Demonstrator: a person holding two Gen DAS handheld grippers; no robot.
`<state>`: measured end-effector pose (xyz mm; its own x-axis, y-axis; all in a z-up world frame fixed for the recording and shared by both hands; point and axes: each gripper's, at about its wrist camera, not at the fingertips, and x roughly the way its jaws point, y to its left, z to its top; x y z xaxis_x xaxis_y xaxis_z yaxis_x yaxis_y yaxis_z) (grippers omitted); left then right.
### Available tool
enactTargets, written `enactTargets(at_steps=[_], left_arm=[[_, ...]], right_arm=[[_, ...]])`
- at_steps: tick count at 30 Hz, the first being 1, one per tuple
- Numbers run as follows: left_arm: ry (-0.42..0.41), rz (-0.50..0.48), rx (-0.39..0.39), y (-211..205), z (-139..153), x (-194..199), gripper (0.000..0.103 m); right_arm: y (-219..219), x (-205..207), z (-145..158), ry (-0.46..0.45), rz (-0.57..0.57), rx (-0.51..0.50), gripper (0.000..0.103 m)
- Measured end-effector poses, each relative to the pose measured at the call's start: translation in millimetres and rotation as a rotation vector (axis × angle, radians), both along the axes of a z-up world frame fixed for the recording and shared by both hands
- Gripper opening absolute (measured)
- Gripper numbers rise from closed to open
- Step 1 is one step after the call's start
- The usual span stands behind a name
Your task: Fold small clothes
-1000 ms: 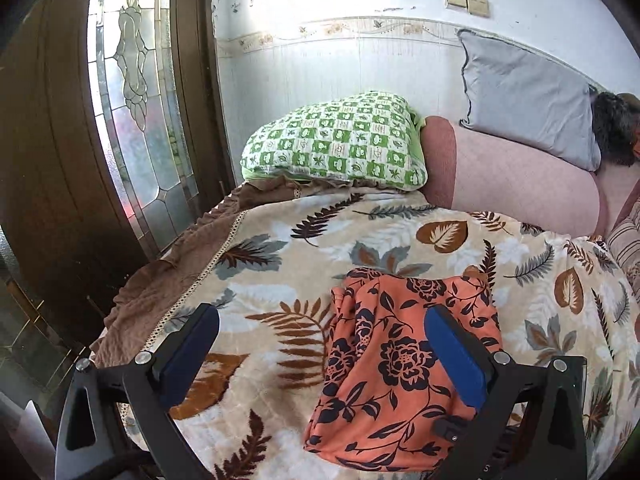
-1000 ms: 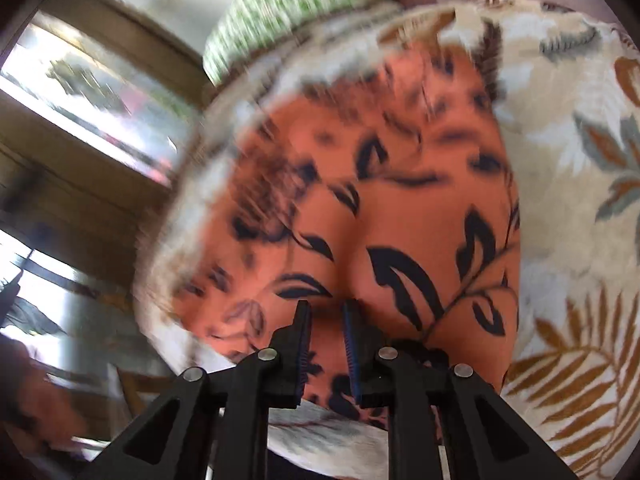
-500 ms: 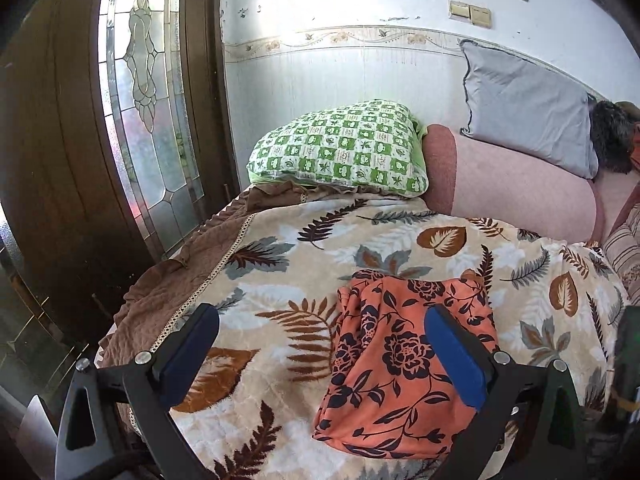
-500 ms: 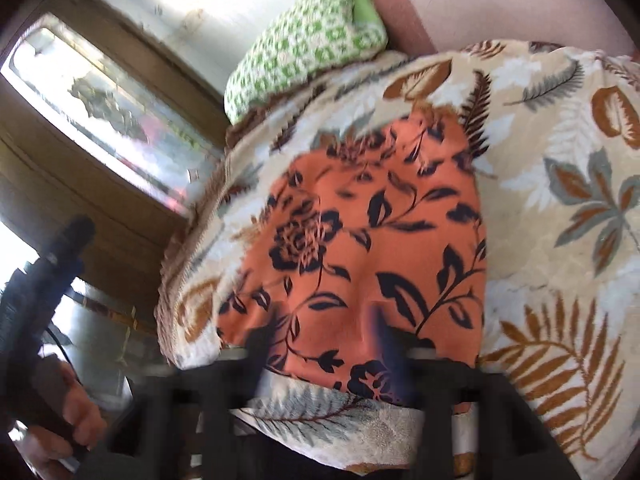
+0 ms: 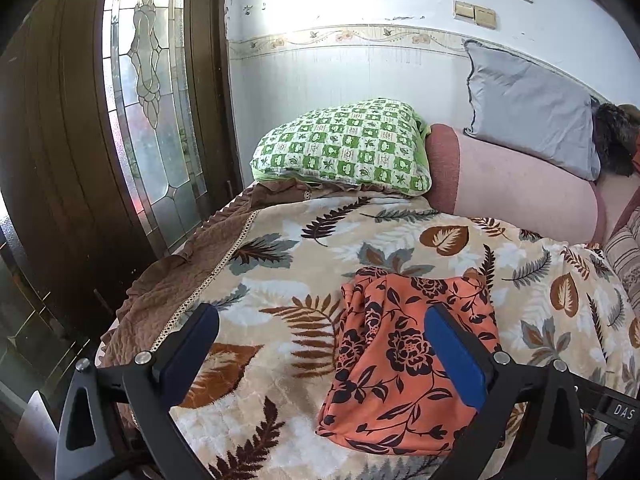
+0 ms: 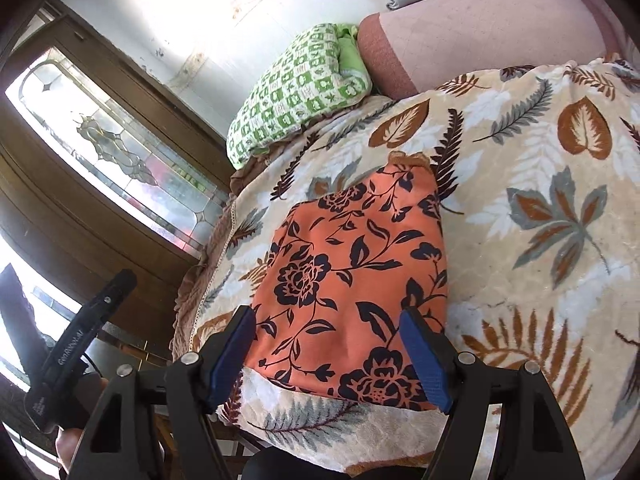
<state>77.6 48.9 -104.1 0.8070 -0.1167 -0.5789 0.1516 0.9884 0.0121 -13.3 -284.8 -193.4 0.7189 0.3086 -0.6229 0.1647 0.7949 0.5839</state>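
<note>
An orange garment with a black flower print (image 5: 404,356) lies folded into a compact rectangle on the leaf-patterned blanket (image 5: 280,272). It also shows in the right wrist view (image 6: 352,280). My left gripper (image 5: 320,344) is open and empty, held above the blanket's near edge, with its right finger over the garment. My right gripper (image 6: 328,356) is open and empty, just above the garment's near edge, with both blue pads clear of the cloth.
A green checked pillow (image 5: 344,144) lies at the far end of the bed against a pink cushion (image 5: 516,188), with a grey pillow (image 5: 528,104) behind. A wooden door with stained glass (image 5: 148,92) stands to the left. The blanket's brown border (image 5: 180,276) hangs over the left edge.
My right gripper was shut on the garment's near edge a second ago; it has opened, let go and drawn back. The left gripper has backed off slightly. The garment lies still.
</note>
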Motion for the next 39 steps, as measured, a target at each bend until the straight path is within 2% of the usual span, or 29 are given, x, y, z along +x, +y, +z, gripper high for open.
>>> enactTargets(at_steps=[26, 39], left_arm=[[-0.030, -0.011, 0.008, -6, 10, -9, 0.103], [-0.048, 0.014, 0.007, 8, 15, -10, 0.103]], right_arm=[[6, -14, 25, -0.077, 0.017, -0.008, 0.078], [12, -12, 27, -0.085, 0.036, -0.002, 0.078]])
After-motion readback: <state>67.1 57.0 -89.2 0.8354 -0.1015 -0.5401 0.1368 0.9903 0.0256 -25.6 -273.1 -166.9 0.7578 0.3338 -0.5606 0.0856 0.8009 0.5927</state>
